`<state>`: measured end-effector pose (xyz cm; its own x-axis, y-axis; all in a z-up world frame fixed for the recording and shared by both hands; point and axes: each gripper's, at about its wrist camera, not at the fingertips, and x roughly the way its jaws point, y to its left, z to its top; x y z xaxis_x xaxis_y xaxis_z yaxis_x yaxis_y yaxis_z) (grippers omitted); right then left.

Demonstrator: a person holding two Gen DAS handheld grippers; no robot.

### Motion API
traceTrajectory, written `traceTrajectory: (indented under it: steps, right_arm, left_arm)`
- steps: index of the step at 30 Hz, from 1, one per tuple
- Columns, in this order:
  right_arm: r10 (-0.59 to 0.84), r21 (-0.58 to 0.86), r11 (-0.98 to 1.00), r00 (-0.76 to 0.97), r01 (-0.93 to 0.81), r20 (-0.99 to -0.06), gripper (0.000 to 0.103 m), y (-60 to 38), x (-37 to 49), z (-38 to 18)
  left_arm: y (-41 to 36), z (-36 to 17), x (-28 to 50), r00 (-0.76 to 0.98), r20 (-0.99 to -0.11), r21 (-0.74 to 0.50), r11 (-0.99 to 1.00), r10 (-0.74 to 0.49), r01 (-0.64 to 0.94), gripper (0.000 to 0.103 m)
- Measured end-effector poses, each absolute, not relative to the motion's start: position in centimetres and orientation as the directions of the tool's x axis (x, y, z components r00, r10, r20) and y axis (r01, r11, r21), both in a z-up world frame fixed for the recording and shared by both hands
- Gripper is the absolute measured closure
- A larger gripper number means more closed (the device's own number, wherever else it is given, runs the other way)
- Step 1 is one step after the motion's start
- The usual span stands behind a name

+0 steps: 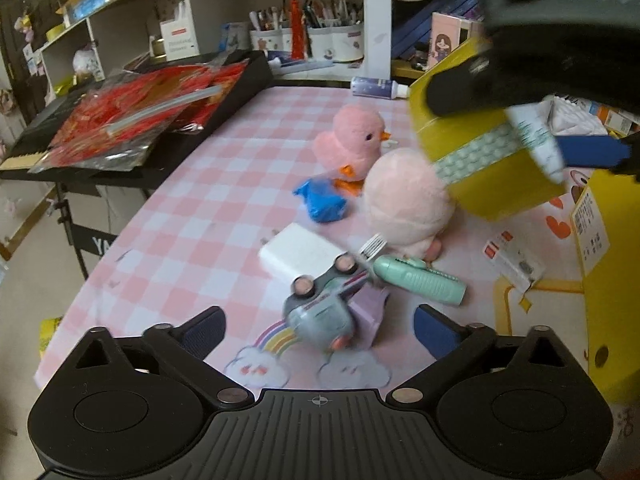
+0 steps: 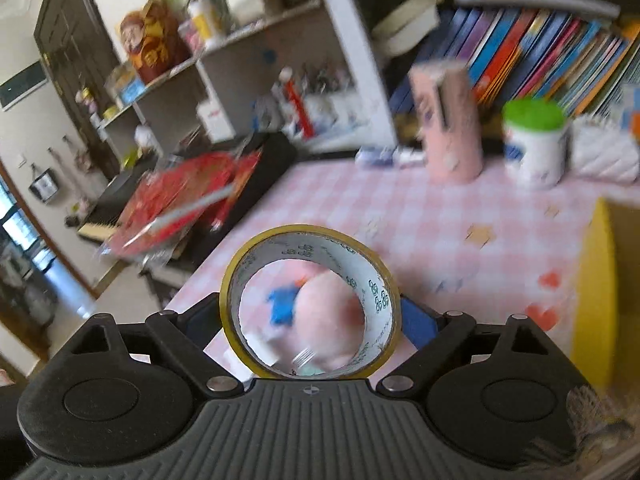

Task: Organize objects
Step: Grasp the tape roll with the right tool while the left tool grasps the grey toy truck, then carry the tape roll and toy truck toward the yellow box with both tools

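Pink-checked tablecloth [image 1: 208, 216], glossy; white shelving [image 1: 120, 28] at upper left, books [image 2: 540, 44] upper right. Left gripper [image 1: 318, 330] spread wide over a hard toy plane [image 1: 332, 304], lower centre, not touching. Right gripper [image 2: 310, 320] clamps a yellow-rimmed tape roll [image 2: 310, 300], upright ring, centre frame.

Pink checked table [image 1: 192, 216]: two plush chicks [image 1: 356, 144] mid-frame, charger [image 1: 296, 254], toy car [image 1: 324, 312] lower centre.
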<state>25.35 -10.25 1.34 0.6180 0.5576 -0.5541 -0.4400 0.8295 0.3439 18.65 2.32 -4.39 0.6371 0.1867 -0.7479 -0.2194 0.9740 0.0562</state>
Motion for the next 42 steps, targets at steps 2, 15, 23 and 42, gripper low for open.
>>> traceTrajectory:
  steps: [2, 15, 23, 42]
  right_arm:
    - [0.543, 0.332, 0.839, 0.633, -0.431, -0.551, 0.012, -11.0, 25.5, 1.6]
    - [0.513, 0.314, 0.857, 0.614, -0.409, -0.6, 0.012, -12.5, 25.3, 0.4]
    - [0.49, 0.257, 0.866, 0.623, -0.43, -0.609, 0.012, -11.5, 23.6, 0.7]
    - [0.397, 0.172, 0.902, 0.608, -0.395, -0.687, 0.012, -11.0, 15.1, 0.2]
  left_arm:
    - [2.2, -4.9, 19.4, 0.632, -0.752, 0.056, 0.973, 0.187, -0.222, 0.012]
    - [3.0, -6.4, 20.8, 0.577, -0.807, -0.011, 0.974, 0.126, -0.228, 0.04]
    - [4.9, -2.5, 17.6, 0.659, -0.746, -0.103, 0.961, 0.096, -0.257, 0.04]
    - [7.3, -0.6, 8.1, 0.71, -0.703, -0.169, 0.964, 0.028, -0.205, 0.04]
